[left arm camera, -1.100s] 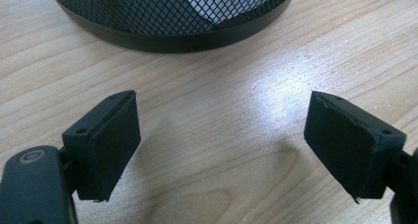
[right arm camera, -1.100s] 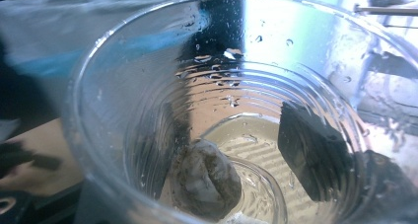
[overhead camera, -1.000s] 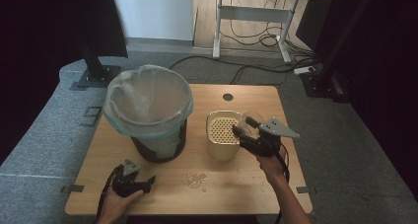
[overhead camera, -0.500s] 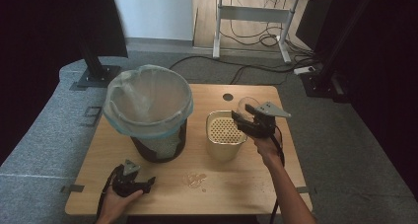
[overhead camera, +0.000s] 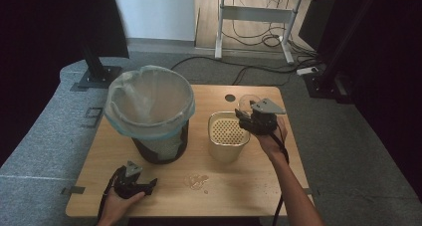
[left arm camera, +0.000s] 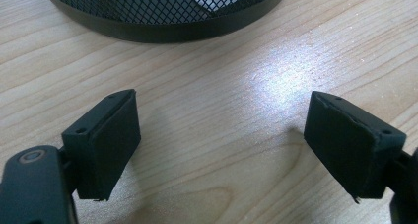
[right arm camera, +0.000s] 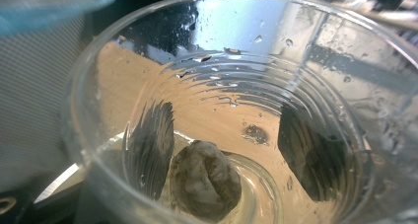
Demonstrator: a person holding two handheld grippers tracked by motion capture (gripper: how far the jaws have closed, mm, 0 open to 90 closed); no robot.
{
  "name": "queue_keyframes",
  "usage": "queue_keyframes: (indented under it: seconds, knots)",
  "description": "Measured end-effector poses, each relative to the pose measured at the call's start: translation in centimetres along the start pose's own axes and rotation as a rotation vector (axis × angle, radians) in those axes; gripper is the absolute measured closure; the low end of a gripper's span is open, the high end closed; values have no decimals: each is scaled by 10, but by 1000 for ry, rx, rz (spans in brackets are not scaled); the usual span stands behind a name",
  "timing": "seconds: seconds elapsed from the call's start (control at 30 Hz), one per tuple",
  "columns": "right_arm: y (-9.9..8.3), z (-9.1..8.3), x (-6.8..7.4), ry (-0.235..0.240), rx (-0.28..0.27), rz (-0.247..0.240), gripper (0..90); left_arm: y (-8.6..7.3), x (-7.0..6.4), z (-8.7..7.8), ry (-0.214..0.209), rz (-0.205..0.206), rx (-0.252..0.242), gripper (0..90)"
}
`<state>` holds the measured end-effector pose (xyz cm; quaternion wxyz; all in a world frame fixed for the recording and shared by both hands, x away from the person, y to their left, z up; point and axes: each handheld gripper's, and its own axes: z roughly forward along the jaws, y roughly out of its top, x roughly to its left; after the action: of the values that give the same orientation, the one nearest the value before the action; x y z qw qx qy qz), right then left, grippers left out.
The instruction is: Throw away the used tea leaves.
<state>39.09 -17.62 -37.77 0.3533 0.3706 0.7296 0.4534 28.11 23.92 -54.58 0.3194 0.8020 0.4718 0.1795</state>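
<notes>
Step in hand: right gripper (overhead camera: 253, 117) carries a clear plastic cup (overhead camera: 245, 104) above the far right rim of the yellow perforated container (overhead camera: 227, 136); judged as bringing the cup over for emptying.
Next move: likely a tilt of the cup over the perforated top, or further travel to the lined bin (overhead camera: 149, 106); needs the mouth centred before tipping so the contents do not land on the table (overhead camera: 249, 181).
Right jaws: clamped on the cup wall, seen through the clear plastic as dark pads (right arm camera: 150, 150) on either side.
Left gripper (overhead camera: 130, 182): rests low on the near table edge, jaws wide apart, nothing between them; mesh base of the bin just ahead.
Cup appearance: transparent, ribbed, droplets on the inside wall.
Contents: one soggy beige-grey lump (right arm camera: 204, 179) at the bottom, possibly a used tea bag; cannot tell for certain.
Table: small wet stain (overhead camera: 196, 180) near the front centre.
</notes>
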Motion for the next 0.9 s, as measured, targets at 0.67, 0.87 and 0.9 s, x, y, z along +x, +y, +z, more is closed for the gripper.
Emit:
queue_keyframes:
  seconds: [0.67, 0.87, 0.9]
  knots:
    - [7, 25, 27, -229, 235, -698, 403, 0, 0, 0, -5, 11, 4, 130]
    - [0, 34, 34, -276, 291, -877, 403, 0, 0, 0, -6, 12, 3, 130]
    - [-1, 36, 35, -285, 300, -906, 403, 0, 0, 0, -6, 13, 3, 130]
